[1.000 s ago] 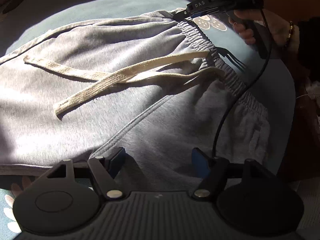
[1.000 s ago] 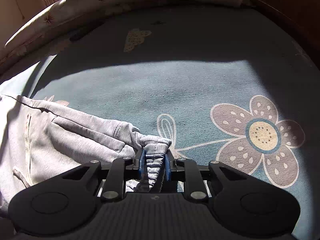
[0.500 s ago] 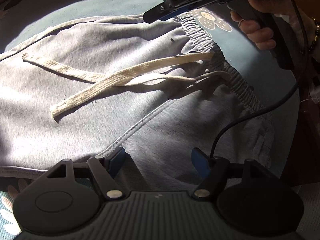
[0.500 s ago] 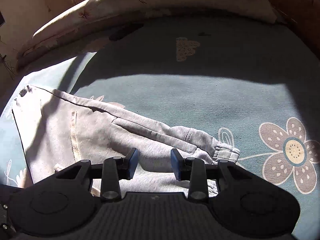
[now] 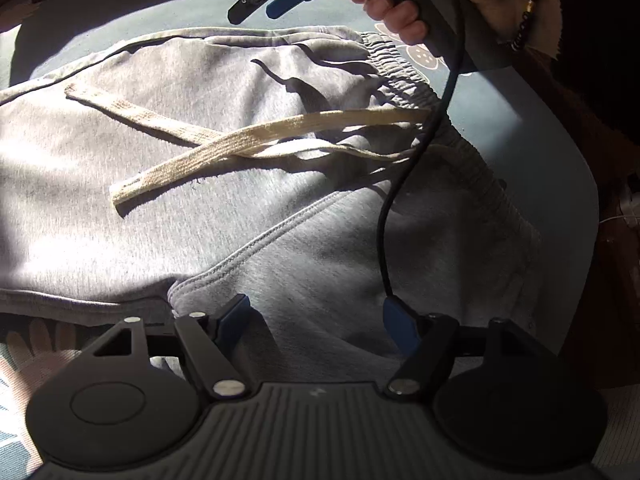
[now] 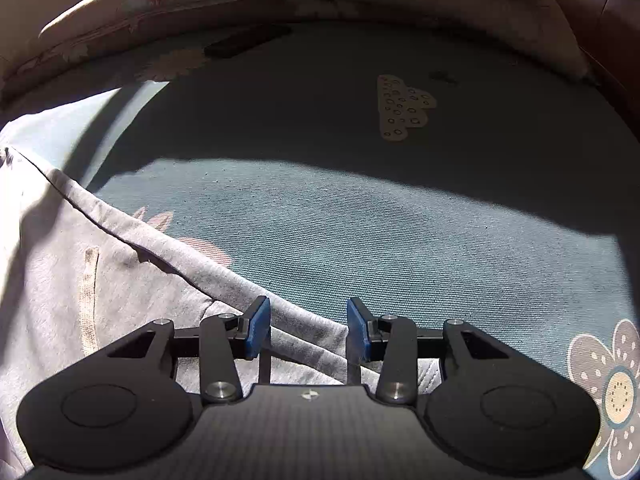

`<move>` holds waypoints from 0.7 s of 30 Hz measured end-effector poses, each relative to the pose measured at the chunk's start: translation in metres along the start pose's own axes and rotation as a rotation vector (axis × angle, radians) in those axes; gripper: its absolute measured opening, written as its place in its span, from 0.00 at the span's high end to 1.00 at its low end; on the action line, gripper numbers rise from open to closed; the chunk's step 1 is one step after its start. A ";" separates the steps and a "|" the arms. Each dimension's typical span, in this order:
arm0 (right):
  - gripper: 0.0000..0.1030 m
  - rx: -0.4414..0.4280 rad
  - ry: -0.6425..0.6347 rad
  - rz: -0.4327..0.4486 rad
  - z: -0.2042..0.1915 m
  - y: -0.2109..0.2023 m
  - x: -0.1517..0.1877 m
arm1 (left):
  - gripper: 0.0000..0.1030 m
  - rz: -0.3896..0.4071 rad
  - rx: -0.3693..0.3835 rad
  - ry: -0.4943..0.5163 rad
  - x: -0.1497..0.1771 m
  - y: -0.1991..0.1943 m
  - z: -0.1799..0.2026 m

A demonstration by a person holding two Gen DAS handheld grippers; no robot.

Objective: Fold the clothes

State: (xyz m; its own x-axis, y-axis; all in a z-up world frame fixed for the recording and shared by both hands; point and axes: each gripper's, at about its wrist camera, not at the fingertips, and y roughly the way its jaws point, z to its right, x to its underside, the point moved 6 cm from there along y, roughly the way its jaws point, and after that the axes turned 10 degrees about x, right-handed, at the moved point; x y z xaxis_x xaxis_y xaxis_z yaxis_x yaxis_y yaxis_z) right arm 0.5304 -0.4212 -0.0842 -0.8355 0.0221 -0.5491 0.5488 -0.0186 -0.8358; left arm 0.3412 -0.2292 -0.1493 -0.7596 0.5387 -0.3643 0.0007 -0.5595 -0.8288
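I have the grey sweatpants spread on the bed, over its blue flowered sheet, with the gathered waistband toward the person's side and the cream drawstring lying loose and crossed over the front. My left claw hangs over the near part of the cloth with its jaws wide apart and nothing between them; my right claw is likewise spread and empty, poised above the far edge of the garment where a seam runs past its blue pads. From the left wrist view I see the hand carrying that right claw above the waistband end. Whether a fold has been made I cannot judge; the pants lie fairly flat in one layer as far as I can see. To fold well, I think each claw should bite a firm edge, waistband or side seam, rather than the soft middle, taking both layers so the back does not trail. I would keep the drawstring tucked inside, and watch the black cable draped across the fabric so that it does not drag the cloth.
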 end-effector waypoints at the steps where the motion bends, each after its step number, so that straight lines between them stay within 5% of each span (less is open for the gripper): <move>1: 0.54 -0.030 -0.011 0.010 -0.002 -0.012 0.002 | 0.29 0.009 -0.001 -0.004 0.000 -0.004 -0.002; 5: 0.54 -0.129 -0.058 -0.048 -0.015 -0.049 0.035 | 0.29 0.043 -0.006 -0.020 -0.002 -0.019 -0.008; 16: 0.54 -0.204 0.058 -0.230 -0.052 -0.098 0.145 | 0.29 0.060 -0.072 -0.056 0.024 -0.051 -0.027; 21: 0.54 -0.070 0.080 -0.221 -0.040 -0.099 0.150 | 0.29 0.058 -0.090 -0.042 0.040 -0.058 -0.021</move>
State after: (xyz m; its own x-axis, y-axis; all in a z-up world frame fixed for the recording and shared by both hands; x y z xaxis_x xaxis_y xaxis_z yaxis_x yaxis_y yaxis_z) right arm 0.3514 -0.3762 -0.0839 -0.9322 0.0972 -0.3487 0.3555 0.0648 -0.9324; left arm 0.3245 -0.1615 -0.1246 -0.7834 0.4792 -0.3959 0.1021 -0.5291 -0.8424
